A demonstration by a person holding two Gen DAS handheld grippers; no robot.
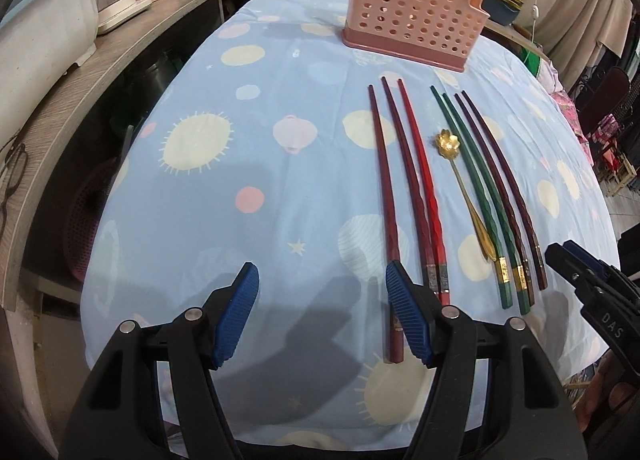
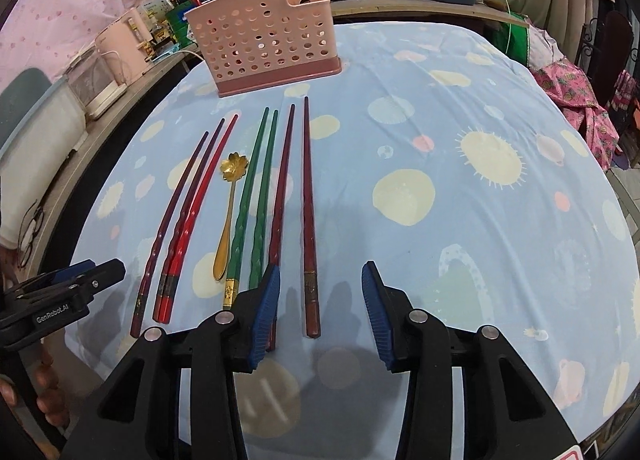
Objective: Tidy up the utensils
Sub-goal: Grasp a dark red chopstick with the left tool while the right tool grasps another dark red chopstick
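Seven chopsticks (image 2: pixel 308 215) on spotted blue tablecloth (image 2: pixel 460 227), cluttered shelves (image 1: pixel 120 59) behind

Your left gripper's blue pad (image 1: pixel 408 314) covers part of the leftmost dark red chopstick (image 1: pixel 382 195) near its thick end. In your right wrist view, the blue pad (image 2: pixel 264 314) hides the butt ends of one green chopstick (image 2: pixel 262 195) and a dark red chopstick (image 2: pixel 282 187). The pink perforated holder (image 2: pixel 264 43) shows only a dark shape through its notch; you cannot tell its contents. Both gripper bodies are cut off by the lower edges.
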